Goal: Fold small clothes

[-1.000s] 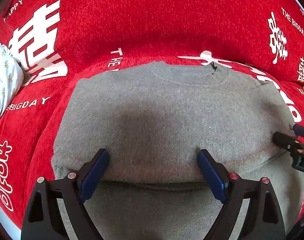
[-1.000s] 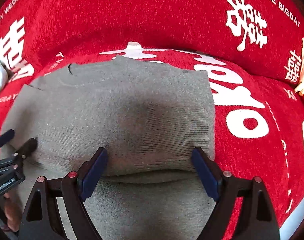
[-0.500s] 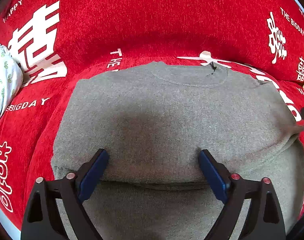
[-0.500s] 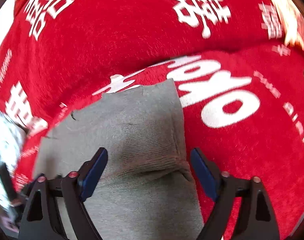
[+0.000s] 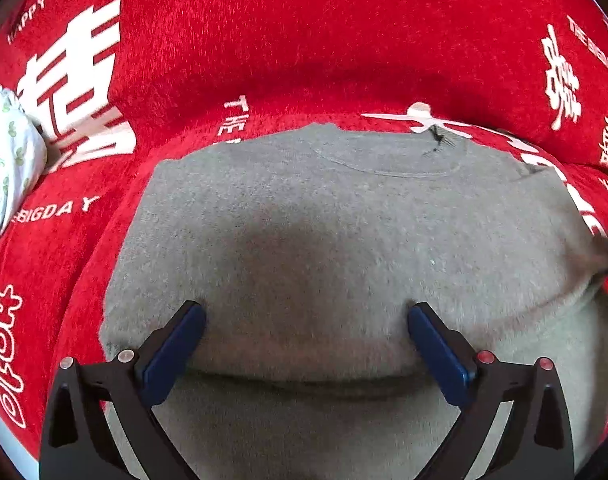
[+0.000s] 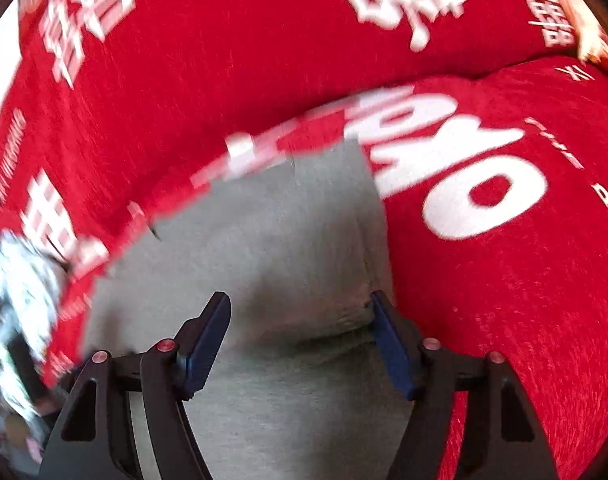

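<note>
So, left wrist view first: my left gripper (image 5: 305,340) is spread wide and opening further, hanging over the folded edge of the grey sweater (image 5: 343,232) with nothing pinched between the pads. The sweater lies flat on the red blanket (image 5: 304,40), collar toward the far side, bottom half doubled up toward it. A white floral cloth (image 5: 8,152) sits well off the sweater's left edge, apart from it.

Right wrist view: pretty blurry. My right gripper (image 6: 300,340) straddles the sweater's right-hand edge (image 6: 304,240), right at the fold line, and its jaws are closing. Knit sits between the pads, but they don't look pressed onto it yet, so nothing's actually held.

What worries me: the right pad (image 6: 387,344) is right at the sweater's border with the blanket. If the jaws shut there, I figure they could catch the fuzzy blanket along with the knit, or grab only the top layer and drag the fold crooked.
</note>
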A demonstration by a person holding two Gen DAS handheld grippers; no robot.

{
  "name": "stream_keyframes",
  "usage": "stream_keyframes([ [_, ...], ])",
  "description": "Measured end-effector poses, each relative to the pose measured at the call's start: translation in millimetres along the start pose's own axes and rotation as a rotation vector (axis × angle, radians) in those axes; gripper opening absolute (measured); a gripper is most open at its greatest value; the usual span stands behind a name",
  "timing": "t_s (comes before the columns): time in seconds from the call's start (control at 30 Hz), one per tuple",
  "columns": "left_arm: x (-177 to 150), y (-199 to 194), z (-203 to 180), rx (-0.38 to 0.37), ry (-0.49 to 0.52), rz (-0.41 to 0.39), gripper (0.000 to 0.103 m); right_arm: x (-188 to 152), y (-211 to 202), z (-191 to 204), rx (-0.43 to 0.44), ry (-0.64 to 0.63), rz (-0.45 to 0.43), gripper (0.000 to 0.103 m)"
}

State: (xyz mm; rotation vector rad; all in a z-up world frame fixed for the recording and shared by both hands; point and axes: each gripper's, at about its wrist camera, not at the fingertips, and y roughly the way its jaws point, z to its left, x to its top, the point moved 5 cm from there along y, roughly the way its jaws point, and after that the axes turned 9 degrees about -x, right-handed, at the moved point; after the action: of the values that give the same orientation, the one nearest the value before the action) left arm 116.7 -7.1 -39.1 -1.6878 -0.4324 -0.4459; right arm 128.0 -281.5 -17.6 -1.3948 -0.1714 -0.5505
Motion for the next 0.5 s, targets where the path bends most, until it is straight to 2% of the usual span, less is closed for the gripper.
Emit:
stream_keyframes([
  [0.03, 0.3, -0.3, 0.0, 0.000, -0.006, 0.010, 0.102, -0.4, 0.7, 3.6, -0.069, -0.051, -0.015, 0.071],
  [0.1, -2.6, -10.0, -1.1, 0.005, -0.009, 0.016, 0.102, -3.1, -15.9, 11.2, -0.134, -0.096, -0.084, 0.071],
  [0.13, -8.4, -21.4, -3.6, -0.007, 0.003, -0.009, 0.102, -7.7, -29.8, 19.2, -0.122, -0.128, -0.136, 0.073],
  [0.2, -21.4, -32.5, -6.9, -0.021, 0.022, -0.019, 0.102, -23.4, -42.9, 31.4, -0.091, -0.180, -0.170, 0.080],
  [0.27, -42.5, -38.8, -9.3, -0.034, 0.037, -0.004, 0.102, -52.5, -45.2, 44.8, -0.044, -0.241, -0.159, 0.081],
  [0.33, -65.9, -41.5, -11.2, -0.044, 0.053, 0.020, 0.102, -86.0, -36.4, 54.7, -0.035, -0.308, -0.116, 0.081],
  [0.37, -78.1, -43.0, -11.8, -0.045, 0.067, 0.026, 0.102, -102.8, -29.6, 58.4, -0.048, -0.347, -0.097, 0.080],
  [0.47, -106.1, -60.3, -13.0, -0.032, 0.114, -0.016, 0.103, -144.2, -38.6, 64.7, -0.171, -0.509, -0.226, 0.082],
  [0.5, -115.4, -65.9, -10.3, -0.036, 0.105, -0.020, 0.103, -152.7, -43.2, 62.9, -0.172, -0.523, -0.242, 0.083],
])
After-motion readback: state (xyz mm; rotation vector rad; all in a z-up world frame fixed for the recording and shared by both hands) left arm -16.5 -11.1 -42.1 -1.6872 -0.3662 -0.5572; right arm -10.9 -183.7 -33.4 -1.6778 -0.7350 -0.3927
